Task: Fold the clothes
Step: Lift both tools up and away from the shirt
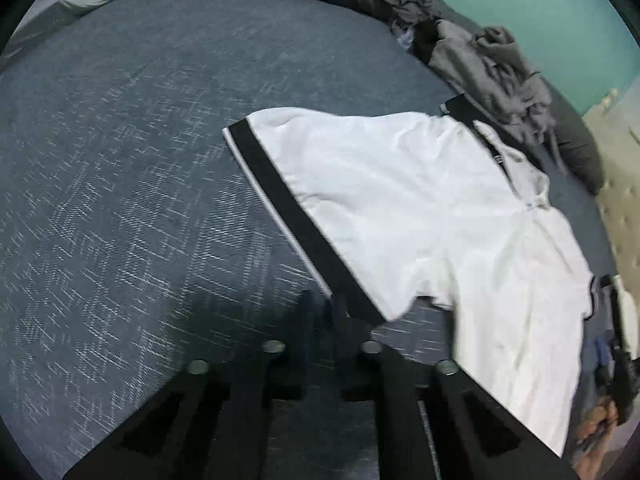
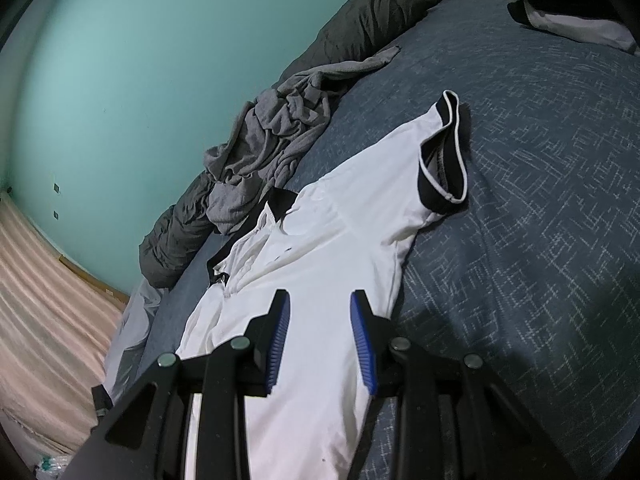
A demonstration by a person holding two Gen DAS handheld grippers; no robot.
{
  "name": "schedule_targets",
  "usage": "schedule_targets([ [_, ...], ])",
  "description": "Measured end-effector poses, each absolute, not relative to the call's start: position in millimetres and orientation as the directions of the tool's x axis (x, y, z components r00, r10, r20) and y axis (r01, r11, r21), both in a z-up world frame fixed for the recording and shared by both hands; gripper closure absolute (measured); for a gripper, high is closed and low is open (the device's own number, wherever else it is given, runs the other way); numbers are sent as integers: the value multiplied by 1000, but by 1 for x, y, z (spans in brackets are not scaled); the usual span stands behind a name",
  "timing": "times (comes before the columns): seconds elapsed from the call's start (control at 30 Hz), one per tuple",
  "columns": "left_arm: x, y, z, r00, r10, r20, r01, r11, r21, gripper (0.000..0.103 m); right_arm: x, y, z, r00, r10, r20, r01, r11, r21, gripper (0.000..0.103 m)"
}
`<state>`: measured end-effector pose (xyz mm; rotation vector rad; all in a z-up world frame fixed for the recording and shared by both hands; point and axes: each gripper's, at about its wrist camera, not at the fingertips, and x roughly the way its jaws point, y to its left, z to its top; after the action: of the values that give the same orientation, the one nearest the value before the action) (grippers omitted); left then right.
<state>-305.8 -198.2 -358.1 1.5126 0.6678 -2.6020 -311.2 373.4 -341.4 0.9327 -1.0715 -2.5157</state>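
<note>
White polo shirt with black collar and black-banded sleeves spread flat, front up, on bed with blue-grey cover. One sleeve stretched out to side, cuff band lying straight; body running toward near edge of bed. No fold visible in shirt anywhere in either view.

Left tongs low over bed cover, tips just beside near end of cuff band, fingers close together; nothing seen between them, though blur at tips prevents firm finding on grip. Right tongs released, blue pads well apart, hovering over shirt body below collar; no cloth gripped.

Crumpled grey garment heaped near far edge, touching dark green duvet bunched along wall side. Further white-and-black cloth at far corner, folded or not cannot be told.

Judged step: shirt laid out, sleeve fold-in pending. Next move likely calls for firm pinch on cuff band and carrying sleeve across body without dragging shirt off line.
</note>
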Motion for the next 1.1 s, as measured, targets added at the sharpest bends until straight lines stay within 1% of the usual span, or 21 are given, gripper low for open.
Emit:
schedule_targets([
  [0.17,-296,-202,-359,-511,114,-852,276,-917,-289,103,-312,375,-341,-764,-454,-459,-19,-695,719,72],
  [0.23,-290,-203,-351,-536,111,-837,281,-911,-301,102,-312,374,-341,-764,-454,-460,-18,-696,718,72],
  [0.37,-289,-190,-339,-562,109,-820,226,-934,-278,100,-312,372,-342,-760,-456,-463,-19,-696,718,72],
  [0.5,-307,-178,-352,-522,133,-843,176,-950,-259,100,-312,369,-343,-752,-463,-469,-15,-699,715,72],
  [0.6,-310,-185,-369,-492,134,-860,212,-940,-267,100,-313,368,-344,-749,-466,-470,-14,-699,715,72],
  [0.67,-308,-190,-370,-496,133,-858,232,-932,-278,97,-314,369,-345,-748,-467,-471,-17,-696,718,72],
  [0.7,-305,-191,-367,-503,122,-856,238,-932,-273,97,-314,370,-345,-747,-468,-472,-19,-695,719,72],
  [0.8,-295,-193,-355,-509,122,-852,243,-929,-279,92,-313,373,-344,-748,-469,-469,-21,-690,724,72],
  [0.87,-284,-191,-343,-508,134,-851,238,-928,-288,87,-311,374,-343,-741,-475,-475,-23,-689,724,72],
  [0.93,-275,-186,-331,-506,152,-849,224,-927,-300,76,-307,374,-342,-724,-486,-489,-28,-688,725,72],
  [1.0,-269,-176,-322,-493,186,-850,194,-929,-315,74,-301,373,-340,-701,-501,-508,-31,-690,723,72],
  [1.07,-244,-168,-310,-486,209,-849,158,-934,-320,72,-292,371,-337,-672,-516,-531,-39,-692,721,72],
  [1.1,-234,-164,-306,-479,221,-849,144,-935,-325,69,-288,371,-336,-653,-524,-546,-48,-691,721,72],
])
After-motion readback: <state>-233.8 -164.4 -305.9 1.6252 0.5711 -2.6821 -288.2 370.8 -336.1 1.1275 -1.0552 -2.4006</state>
